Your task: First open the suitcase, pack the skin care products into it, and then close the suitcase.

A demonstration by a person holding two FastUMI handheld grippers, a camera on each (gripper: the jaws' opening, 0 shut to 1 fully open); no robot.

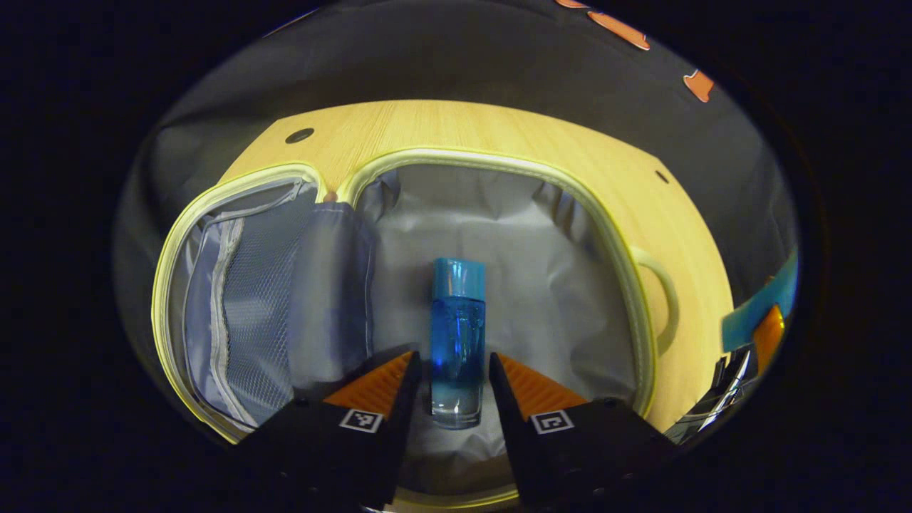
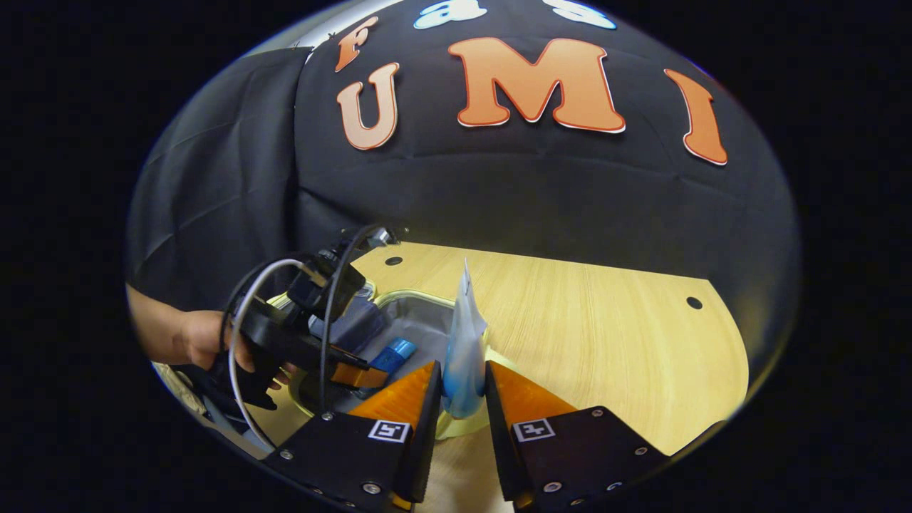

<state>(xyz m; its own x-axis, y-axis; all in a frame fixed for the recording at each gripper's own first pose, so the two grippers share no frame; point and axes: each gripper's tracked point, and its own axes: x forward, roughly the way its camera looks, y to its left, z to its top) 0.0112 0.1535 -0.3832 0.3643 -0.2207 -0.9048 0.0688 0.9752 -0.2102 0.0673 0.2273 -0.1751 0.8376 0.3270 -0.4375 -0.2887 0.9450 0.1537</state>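
No readable text on the blue bottle (image 1: 457,335) or the pouch (image 2: 463,356); square coded marker tags (image 1: 360,420) on gripper fingers, pattern only, no letters or numbers legible

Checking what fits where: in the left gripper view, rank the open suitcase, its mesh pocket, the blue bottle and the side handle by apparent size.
1. open suitcase
2. mesh pocket
3. blue bottle
4. side handle

The bottle lies nearest the camera, between the left gripper's fingers, so its lead over the handle is unsure.
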